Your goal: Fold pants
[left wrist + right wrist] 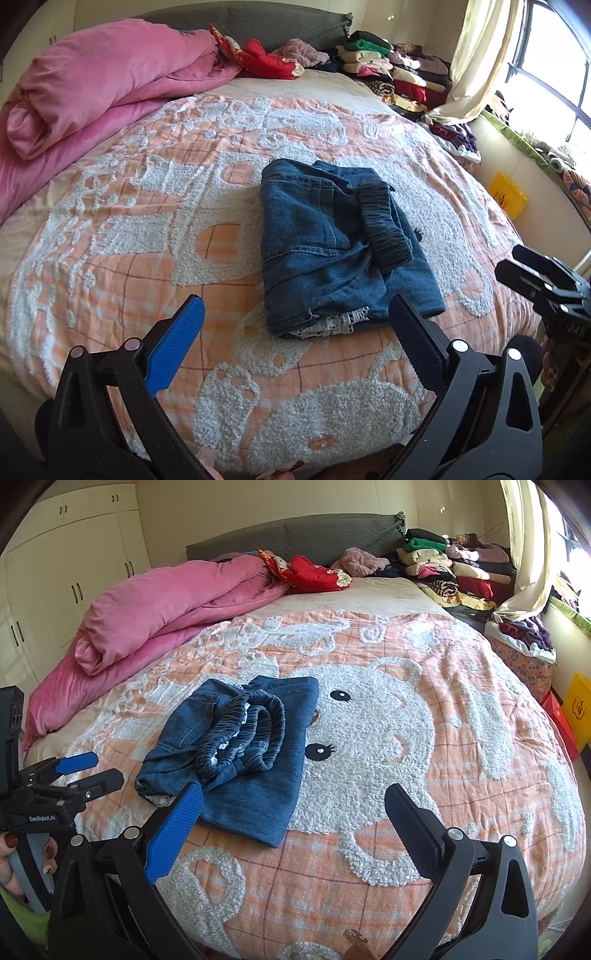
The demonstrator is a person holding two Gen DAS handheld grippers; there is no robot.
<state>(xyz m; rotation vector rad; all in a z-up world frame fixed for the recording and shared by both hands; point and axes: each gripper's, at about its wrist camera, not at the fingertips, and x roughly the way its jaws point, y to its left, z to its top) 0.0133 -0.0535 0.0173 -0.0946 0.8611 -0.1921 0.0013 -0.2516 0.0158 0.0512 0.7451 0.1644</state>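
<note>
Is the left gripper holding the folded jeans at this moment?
No, the left gripper is open with nothing between its fingers, and the folded jeans lie free on the bedspread ahead of it.

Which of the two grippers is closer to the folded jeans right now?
Left, narrowly. The left gripper hangs open at the folded jeans, its right finger overlapping their near edge. The right gripper, also open, hovers just off their near right corner.

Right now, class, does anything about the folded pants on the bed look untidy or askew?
Yes. The pants lie folded on the bedspread, but the elastic waistband sits bunched and gaping on top, and a lace-trimmed hem pokes out at the near edge. Both grippers are open, holding nothing.
</note>
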